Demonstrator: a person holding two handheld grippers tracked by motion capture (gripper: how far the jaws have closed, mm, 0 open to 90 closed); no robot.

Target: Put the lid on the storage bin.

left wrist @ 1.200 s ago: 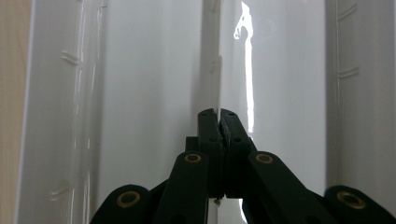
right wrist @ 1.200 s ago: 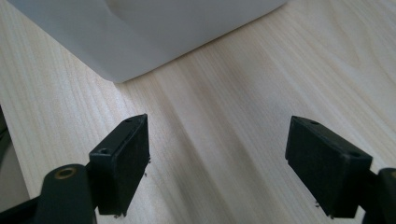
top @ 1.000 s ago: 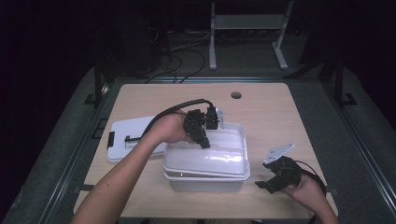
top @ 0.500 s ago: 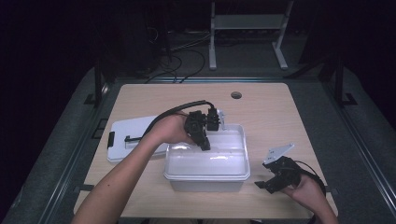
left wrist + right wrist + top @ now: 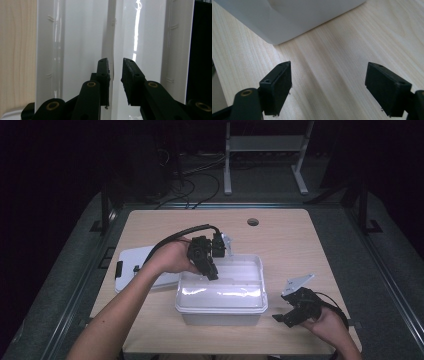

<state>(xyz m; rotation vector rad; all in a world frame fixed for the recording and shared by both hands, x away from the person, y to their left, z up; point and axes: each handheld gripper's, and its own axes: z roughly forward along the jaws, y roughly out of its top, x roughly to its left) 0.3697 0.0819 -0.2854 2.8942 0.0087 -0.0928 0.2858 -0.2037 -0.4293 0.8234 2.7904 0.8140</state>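
at the middle of the bench [image 5: 280, 235] sits a clear plastic storage bin [image 5: 222, 307], its white lid [image 5: 131, 270] lying flat just beside it at nine o'clock. the left gripper [image 5: 209, 268] hangs over the bin's far-left rim, jaws just parted a little, rim wall between them but not pinched. the right gripper [image 5: 292, 312] rests at four o'clock, jaws spread wide over bare wood. risk: lifting away crooked could snag the rim and drag the bin.

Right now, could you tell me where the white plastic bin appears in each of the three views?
High view: the white plastic bin sits centre-front on the table.
Left gripper view: its glossy inside runs top to bottom, behind the jaws.
Right gripper view: its outer corner is at top, left of centre.
Shared landmark: the pale wooden table.
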